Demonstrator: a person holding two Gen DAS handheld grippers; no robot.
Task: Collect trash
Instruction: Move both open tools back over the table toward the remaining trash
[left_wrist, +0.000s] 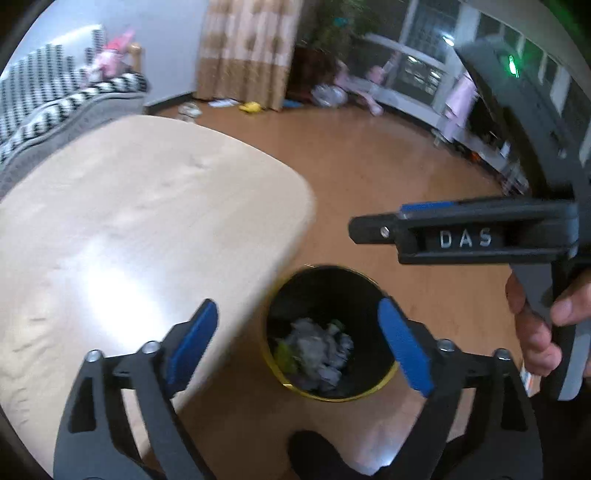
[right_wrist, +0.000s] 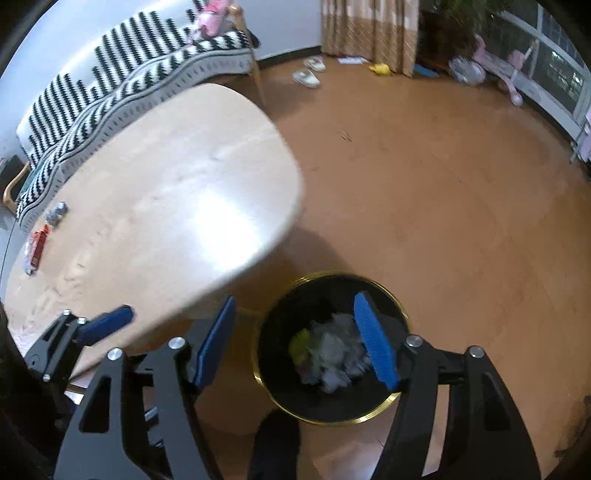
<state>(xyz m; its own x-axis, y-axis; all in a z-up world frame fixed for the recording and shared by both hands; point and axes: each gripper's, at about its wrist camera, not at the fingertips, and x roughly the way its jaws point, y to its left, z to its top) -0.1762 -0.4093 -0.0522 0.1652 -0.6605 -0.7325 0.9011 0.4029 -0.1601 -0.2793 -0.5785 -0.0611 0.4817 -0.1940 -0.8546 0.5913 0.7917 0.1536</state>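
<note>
A black bin with a gold rim (left_wrist: 384, 386) (right_wrist: 321, 415) stands on the floor beside the table's rounded end. Crumpled white paper (left_wrist: 317, 350) (right_wrist: 338, 360) and a yellow-green scrap (right_wrist: 301, 347) lie inside it. My left gripper (left_wrist: 299, 343) hangs open above the bin with nothing between its blue pads. My right gripper (right_wrist: 299, 343) is open over the bin too, and empty. In the left wrist view the right gripper (left_wrist: 373, 230) shows side-on at the right, held by a hand (left_wrist: 535, 332). On the table's far left lie a red packet (right_wrist: 37, 245) and a small silvery wad (right_wrist: 57, 213).
The light wooden table (left_wrist: 140, 221) (right_wrist: 166, 192) fills the left. A sofa with a black-and-white throw (right_wrist: 122, 74) stands behind it. Shoes (right_wrist: 308, 72), toys and a curtain (left_wrist: 243, 51) line the far wall. A dark shoe tip (right_wrist: 275, 443) is below the bin. Brown floor spreads right.
</note>
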